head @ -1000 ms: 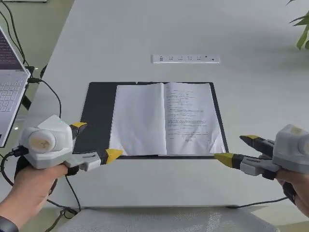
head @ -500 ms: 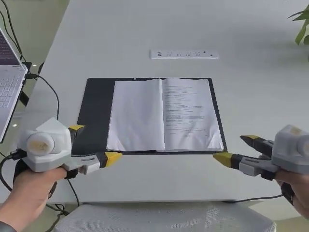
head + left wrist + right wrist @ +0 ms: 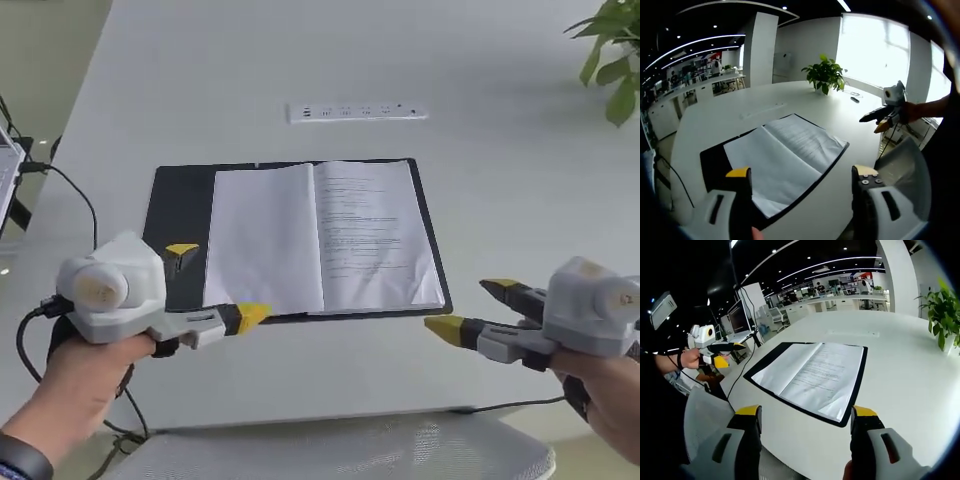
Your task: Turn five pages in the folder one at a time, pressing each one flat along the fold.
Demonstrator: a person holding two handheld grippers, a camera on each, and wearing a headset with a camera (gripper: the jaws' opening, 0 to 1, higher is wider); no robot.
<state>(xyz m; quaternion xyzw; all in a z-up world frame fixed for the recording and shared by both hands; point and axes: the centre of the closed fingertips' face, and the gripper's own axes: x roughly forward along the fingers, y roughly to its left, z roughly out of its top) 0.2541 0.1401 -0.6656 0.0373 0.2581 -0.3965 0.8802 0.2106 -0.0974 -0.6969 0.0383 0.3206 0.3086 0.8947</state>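
A black folder [image 3: 180, 215] lies open on the white table, with a blank page [image 3: 262, 238] on the left of the fold and a printed page [image 3: 368, 232] on the right. The folder [image 3: 715, 157] also appears in the left gripper view and the folder [image 3: 771, 362] in the right gripper view. My left gripper [image 3: 217, 283] hovers open just off the folder's near left corner, nothing between its yellow tips. Beyond the near right corner, my right gripper [image 3: 470, 307] is open too, clear of the pages. Each gripper appears in the other's view: right gripper [image 3: 879, 120], left gripper [image 3: 727, 352].
A white power strip [image 3: 357, 112] lies beyond the folder. A potted plant [image 3: 610, 52] stands at the far right. A black cable [image 3: 75, 195] runs along the table's left edge. A chair back [image 3: 330, 450] sits below the near edge.
The head camera has swung right, shifting the scene left; the laptop has left the picture. My left gripper has moved a little nearer the folder's near left corner. Pages unchanged.
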